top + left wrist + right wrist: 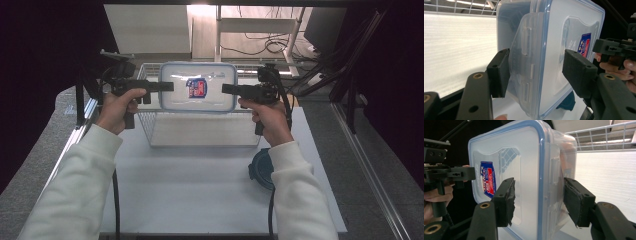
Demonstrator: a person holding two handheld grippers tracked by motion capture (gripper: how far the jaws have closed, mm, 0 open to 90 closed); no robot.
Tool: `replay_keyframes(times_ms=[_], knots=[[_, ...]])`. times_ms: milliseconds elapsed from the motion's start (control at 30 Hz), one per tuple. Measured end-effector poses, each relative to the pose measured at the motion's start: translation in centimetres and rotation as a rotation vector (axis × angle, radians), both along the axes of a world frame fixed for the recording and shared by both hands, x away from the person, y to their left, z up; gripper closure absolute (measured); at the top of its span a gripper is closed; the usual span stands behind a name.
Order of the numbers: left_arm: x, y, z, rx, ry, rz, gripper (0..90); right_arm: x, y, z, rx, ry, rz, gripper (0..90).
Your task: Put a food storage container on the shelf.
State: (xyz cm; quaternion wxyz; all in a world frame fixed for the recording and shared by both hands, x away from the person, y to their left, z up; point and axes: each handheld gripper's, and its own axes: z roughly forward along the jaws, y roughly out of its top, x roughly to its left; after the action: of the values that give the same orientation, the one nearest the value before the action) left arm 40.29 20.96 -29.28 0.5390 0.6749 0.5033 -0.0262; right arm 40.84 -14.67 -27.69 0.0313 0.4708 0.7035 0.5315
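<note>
Both claw views show container (549, 50) clips; high view, basket (200, 127).

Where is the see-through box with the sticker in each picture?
High view: the clear box is top middle, held above the wire basket.
Left gripper view: middle to right.
Right gripper view: middle.
Shared landmark: its red and blue sticker.

A white table top (200, 195) is set on a grey speckled floor (30, 165), w/ metal rails (372, 170) along both sides. Dark curtains (45, 45) are hung left & right. Cables (270, 42) are strewn behind, under bright light.
</note>
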Motion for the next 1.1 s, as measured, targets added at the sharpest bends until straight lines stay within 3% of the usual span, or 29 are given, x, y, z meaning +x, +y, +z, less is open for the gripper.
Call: replay_keyframes(times_ms=[433,567,700,933,1100], knots=[[2.7,-0.4,-0.9,0.001,0.042,-0.001,40.7,2.8,-0.5,-0.8,0.002,0.039,-0.010,43.6],[3.6,-0.7,-1.7,-0.005,0.060,0.010,41.0,3.9,-0.5,-1.5,-0.006,0.071,-0.027,41.7],[4.3,-0.9,-1.7,-0.010,0.079,0.020,40.9,4.8,-0.7,-1.9,0.019,0.087,-0.040,41.2],[5.9,-0.8,-2.5,-0.075,0.131,0.071,39.3,6.9,-0.6,-2.4,0.080,0.167,-0.084,40.1],[6.6,-0.8,-2.8,-0.093,0.152,0.086,37.5,7.9,-0.5,-2.7,0.099,0.203,-0.107,38.8]])
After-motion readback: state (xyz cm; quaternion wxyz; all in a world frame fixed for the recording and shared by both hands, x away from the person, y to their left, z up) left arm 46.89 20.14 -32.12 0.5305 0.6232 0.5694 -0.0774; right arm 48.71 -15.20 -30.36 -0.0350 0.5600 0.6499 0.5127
